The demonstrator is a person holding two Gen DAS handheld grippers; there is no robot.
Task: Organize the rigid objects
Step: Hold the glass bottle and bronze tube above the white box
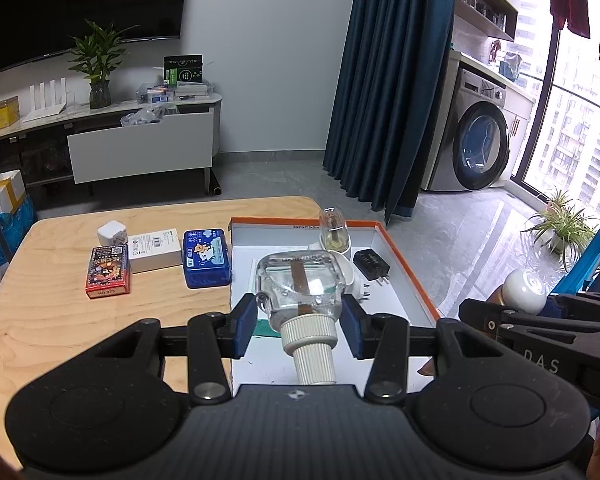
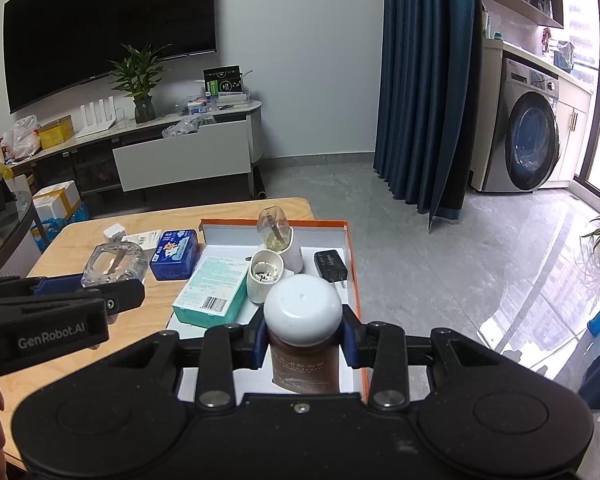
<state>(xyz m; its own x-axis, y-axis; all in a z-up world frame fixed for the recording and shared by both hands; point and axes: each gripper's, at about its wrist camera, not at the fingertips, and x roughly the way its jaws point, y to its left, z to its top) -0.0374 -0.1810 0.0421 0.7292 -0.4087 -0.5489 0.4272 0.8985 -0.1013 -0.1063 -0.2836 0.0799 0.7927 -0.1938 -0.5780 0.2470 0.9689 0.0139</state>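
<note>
Clear bottle [image 1: 300,280] clamped in left hand-held gripper [image 1: 300,320], pads pressing

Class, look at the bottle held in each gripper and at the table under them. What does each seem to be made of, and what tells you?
Clear bottle: glass or hard clear plastic, glossy; you see through it. Its ribbed cap looks like matte plastic.
Brown bottle: brown, probably plastic or glass; its white cap is smooth with a soft sheen.
Table: light wood, grain visible.

Bare wooden tabletop [image 1: 60,332] is left free at lower left of the left view. The white orange-rimmed cardboard tray [image 2: 352,264] is crowded by a teal carton [image 2: 212,292], white cylinder [image 2: 265,276] and black adapter [image 2: 331,266].
</note>
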